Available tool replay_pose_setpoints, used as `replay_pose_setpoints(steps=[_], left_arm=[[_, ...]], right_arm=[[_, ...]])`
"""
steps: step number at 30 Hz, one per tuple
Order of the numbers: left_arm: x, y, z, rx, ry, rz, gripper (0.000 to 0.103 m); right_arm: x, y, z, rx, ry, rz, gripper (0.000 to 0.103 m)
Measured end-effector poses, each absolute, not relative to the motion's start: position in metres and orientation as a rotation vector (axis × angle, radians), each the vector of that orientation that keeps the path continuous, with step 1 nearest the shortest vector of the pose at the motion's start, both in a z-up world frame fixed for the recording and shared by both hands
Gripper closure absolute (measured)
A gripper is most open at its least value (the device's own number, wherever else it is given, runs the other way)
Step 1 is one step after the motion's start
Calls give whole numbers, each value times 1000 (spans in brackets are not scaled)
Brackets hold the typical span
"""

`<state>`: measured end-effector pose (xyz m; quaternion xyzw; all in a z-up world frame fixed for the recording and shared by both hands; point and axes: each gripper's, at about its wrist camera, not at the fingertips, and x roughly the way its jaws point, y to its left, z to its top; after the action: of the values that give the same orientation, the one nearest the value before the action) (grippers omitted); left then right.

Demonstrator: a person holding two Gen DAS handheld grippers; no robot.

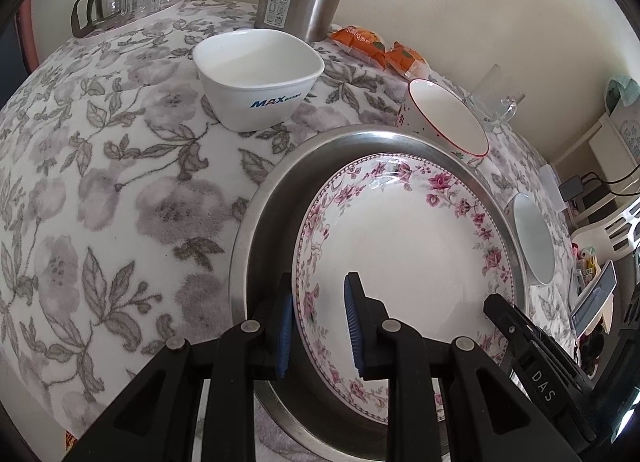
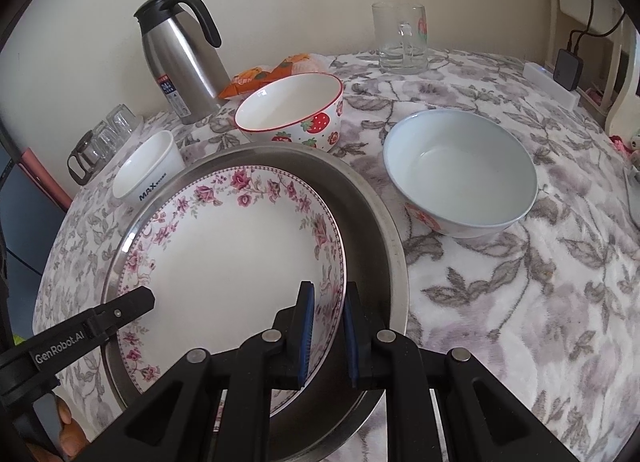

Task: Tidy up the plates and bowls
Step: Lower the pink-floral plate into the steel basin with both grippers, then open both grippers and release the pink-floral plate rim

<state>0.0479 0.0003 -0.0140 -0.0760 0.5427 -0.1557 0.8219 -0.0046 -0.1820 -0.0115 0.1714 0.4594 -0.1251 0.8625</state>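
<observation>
The left hand-held gripper (image 1: 319, 326) pinches the near left rim of the floral plate (image 1: 400, 262), one blue pad under the rim and one on the plate's face. The right hand-held gripper (image 2: 327, 336) pinches the same plate on its opposite rim, its pads pressed close on either side of the edge. Between them the plate sits tilted inside a wide steel pan (image 1: 264, 222), its left edge raised off the pan's floor and its face turned up; being round, it has no long axis to speak of.

Beyond the pan, on the flowered surface (image 1: 100, 182), stand a square white bowl (image 1: 258, 78) marked MAX, a strawberry bowl (image 2: 296, 112) just beside the pan's far rim, and a pale blue bowl (image 2: 460, 178) to the right, apart from the pan. All three are upright, mouths up. Behind them stand a steel flask (image 2: 180, 58), orange snack packets (image 1: 376, 48) and a glass mug (image 2: 400, 38).
</observation>
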Motion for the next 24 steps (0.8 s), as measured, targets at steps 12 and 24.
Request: replay_pose_setpoints(steps=[12,24], left_arm=[[47,2,-7,-159,1135,-321,75],[42,6,22,-175,1040,-319,65]], right_arm=[[-5,-181,-9,341,980,-267,87],[-13,-181,23,307,894,-291,87]])
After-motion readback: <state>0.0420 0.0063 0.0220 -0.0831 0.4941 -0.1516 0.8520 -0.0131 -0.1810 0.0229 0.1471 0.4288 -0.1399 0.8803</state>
